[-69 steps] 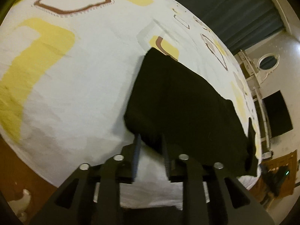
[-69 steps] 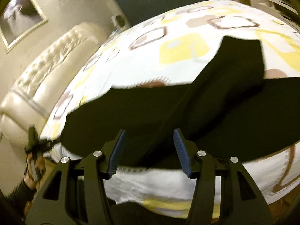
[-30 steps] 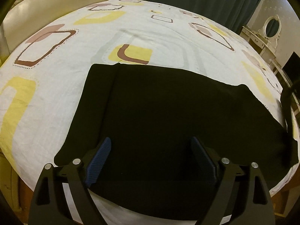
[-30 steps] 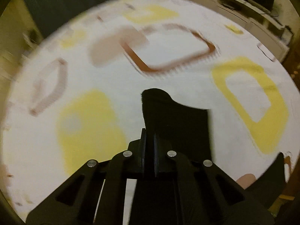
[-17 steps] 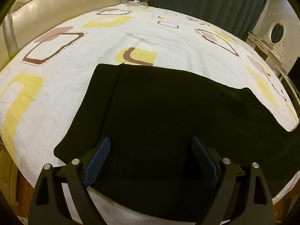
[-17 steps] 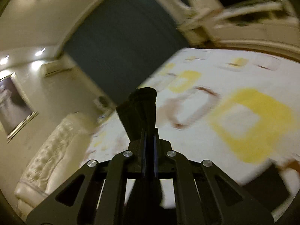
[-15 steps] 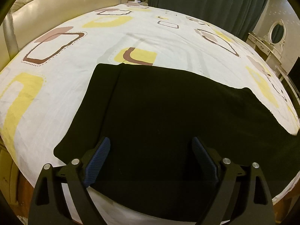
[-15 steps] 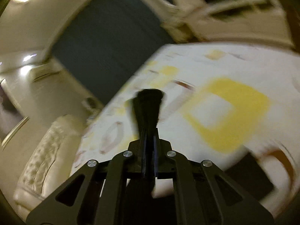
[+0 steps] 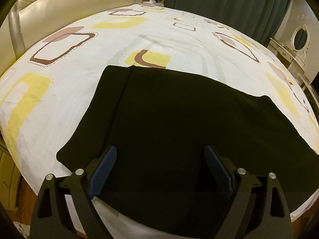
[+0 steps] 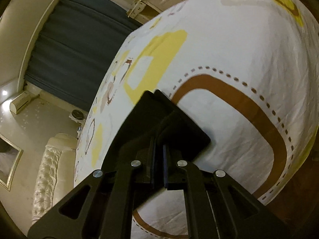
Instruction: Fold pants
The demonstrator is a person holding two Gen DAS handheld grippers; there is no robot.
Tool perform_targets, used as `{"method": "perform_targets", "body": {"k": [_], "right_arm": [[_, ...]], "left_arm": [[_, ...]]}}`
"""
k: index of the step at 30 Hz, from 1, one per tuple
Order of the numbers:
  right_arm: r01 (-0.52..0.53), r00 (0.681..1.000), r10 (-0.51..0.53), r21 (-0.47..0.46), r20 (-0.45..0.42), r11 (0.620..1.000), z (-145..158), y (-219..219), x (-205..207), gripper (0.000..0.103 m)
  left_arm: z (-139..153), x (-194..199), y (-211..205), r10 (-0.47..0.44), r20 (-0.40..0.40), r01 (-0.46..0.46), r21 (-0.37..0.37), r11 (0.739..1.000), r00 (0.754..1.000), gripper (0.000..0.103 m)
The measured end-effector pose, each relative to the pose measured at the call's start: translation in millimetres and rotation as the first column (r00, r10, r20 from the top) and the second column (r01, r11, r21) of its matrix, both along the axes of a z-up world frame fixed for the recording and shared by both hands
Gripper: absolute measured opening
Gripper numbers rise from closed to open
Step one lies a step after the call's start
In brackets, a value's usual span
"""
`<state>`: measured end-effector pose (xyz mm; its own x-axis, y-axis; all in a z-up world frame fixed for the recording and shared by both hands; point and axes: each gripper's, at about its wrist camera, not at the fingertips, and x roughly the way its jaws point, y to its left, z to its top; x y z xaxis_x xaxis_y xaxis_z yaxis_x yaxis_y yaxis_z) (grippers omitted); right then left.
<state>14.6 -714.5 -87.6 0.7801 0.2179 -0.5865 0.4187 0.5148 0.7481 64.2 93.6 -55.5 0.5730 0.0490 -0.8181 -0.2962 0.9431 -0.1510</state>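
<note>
Black pants (image 9: 179,119) lie flat across the near part of a bed with a white sheet (image 9: 79,69) printed with yellow and brown shapes. My left gripper (image 9: 159,163) is open and empty, hovering over the pants near the bed's front edge. In the right wrist view my right gripper (image 10: 158,155) is shut on one end of the black pants (image 10: 159,123), which lies against the sheet (image 10: 229,59). The rest of the pants is hidden there.
A cream tufted headboard (image 9: 69,2) stands at the back left. Dark curtains (image 9: 229,4) hang behind the bed. A white dressing table with an oval mirror (image 9: 301,37) stands at the right. The bed's front edge drops to a brown floor (image 10: 289,205).
My left gripper let go of the pants, opened and now hovers still above them. My right gripper shut on the pants' end, swung it through the air and brought it down to the sheet.
</note>
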Motion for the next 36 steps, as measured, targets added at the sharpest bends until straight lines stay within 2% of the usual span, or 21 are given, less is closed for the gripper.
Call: {"method": "perform_targets", "body": {"k": [3, 7, 9, 10, 12, 13, 17, 19, 20, 21, 22, 23, 25, 26, 28, 31, 33, 34, 36], "right_arm": [[-0.005, 1.0, 0.005, 0.013, -0.019, 1.0, 1.5, -6.2, -7.8, 0.011], [-0.043, 0.999, 0.041, -0.082, -0.03, 0.996, 28.4, -4.2, -0.6, 0.015], [-0.085, 0.994, 0.073, -0.16, -0.076, 0.984, 43.1, -0.9, 18.8, 0.015], [-0.092, 0.993, 0.078, -0.159, -0.09, 0.983, 45.0, -0.5, 23.1, 0.016], [-0.118, 0.977, 0.088, -0.154, -0.194, 0.981, 45.8, -0.3, 30.9, 0.016], [-0.132, 0.967, 0.092, -0.16, -0.238, 0.978, 44.8, 0.5, 29.2, 0.017], [-0.13, 0.945, 0.056, -0.212, -0.322, 0.969, 27.8, -3.1, 6.9, 0.018], [-0.086, 0.949, 0.026, -0.179, -0.315, 0.98, 12.6, -16.6, -12.0, 0.04], [-0.019, 0.953, -0.02, -0.125, -0.304, 0.992, 5.3, -27.5, -25.0, 0.042], [0.031, 0.946, -0.067, -0.117, -0.317, 0.993, 3.1, -34.5, -33.8, 0.042], [0.069, 0.924, -0.13, -0.176, -0.36, 0.982, 4.9, -41.4, -41.2, 0.042], [0.09, 0.915, -0.166, -0.217, -0.367, 0.972, 8.2, -43.7, -44.5, 0.043], [0.13, 0.937, -0.188, -0.206, -0.296, 0.97, 17.4, -50.8, -49.4, 0.043], [0.124, 0.959, -0.16, -0.161, -0.235, 0.979, 22.1, -51.6, -45.0, 0.044], [0.054, 0.983, -0.078, -0.149, -0.163, 0.987, 33.2, -45.7, -21.7, 0.049], [-0.062, 0.993, 0.044, -0.168, -0.109, 0.984, 39.9, -34.8, 21.6, 0.053], [-0.135, 0.988, 0.12, -0.177, -0.096, 0.975, 42.2, -28.6, 55.7, 0.06], [-0.166, 0.983, 0.148, -0.188, -0.108, 0.968, 40.4, -25.3, 72.5, 0.065], [-0.222, 0.968, 0.187, -0.223, -0.167, 0.949, 32.6, -18.8, 99.9, 0.066]], "left_arm": [[-0.2, -0.4, 0.2, 0.002, -0.003, -0.002, -0.005, 1.0, 1.0, 0.089], [-0.2, -0.7, -0.5, 0.0, -0.007, 0.0, -0.007, 1.0, 1.0, 0.09], [-0.4, 0.5, 0.2, -0.001, -0.01, 0.0, -0.009, 1.0, 1.0, 0.09], [-0.3, 1.0, 0.3, 0.0, -0.013, 0.0, -0.01, 1.0, 1.0, 0.09], [0.1, 1.1, 1.1, 0.0, -0.017, 0.0, -0.018, 1.0, 1.0, 0.09], [0.0, 1.0, 1.6, 0.0, -0.017, 0.0, -0.022, 1.0, 1.0, 0.09], [-0.7, 0.2, 1.0, -0.004, -0.012, 0.003, -0.023, 1.0, 1.0, 0.09], [-1.5, 0.3, -0.3, -0.008, -0.01, 0.008, -0.015, 1.0, 1.0, 0.091], [-1.7, 0.3, -0.9, -0.008, -0.01, 0.008, -0.012, 1.0, 1.0, 0.091], [-1.7, 0.3, -0.9, -0.008, -0.01, 0.008, -0.011, 1.0, 1.0, 0.091], [-1.7, 0.2, -0.8, -0.007, -0.009, 0.007, -0.012, 1.0, 1.0, 0.091], [-1.8, -0.2, -0.5, -0.005, -0.008, 0.005, -0.015, 1.0, 1.0, 0.092], [-2.3, -0.5, -1.0, -0.006, -0.006, 0.006, -0.012, 1.0, 1.0, 0.092], [-2.5, -0.5, -1.5, -0.007, -0.005, 0.007, -0.009, 1.0, 1.0, 0.092], [-2.7, -0.2, -2.5, -0.005, -0.004, 0.005, -0.003, 1.0, 1.0, 0.092], [-2.3, 0.3, -2.9, 0.0, -0.005, 0.0, 0.0, 1.0, 1.0, 0.092], [-2.3, 0.8, -2.8, 0.001, -0.006, -0.001, -0.001, 1.0, 1.0, 0.092], [-2.3, 1.0, -2.7, 0.0, -0.006, 0.0, 0.0, 1.0, 1.0, 0.092], [-2.3, 0.8, -2.5, 0.002, -0.004, -0.002, 0.0, 1.0, 1.0, 0.092]]}}
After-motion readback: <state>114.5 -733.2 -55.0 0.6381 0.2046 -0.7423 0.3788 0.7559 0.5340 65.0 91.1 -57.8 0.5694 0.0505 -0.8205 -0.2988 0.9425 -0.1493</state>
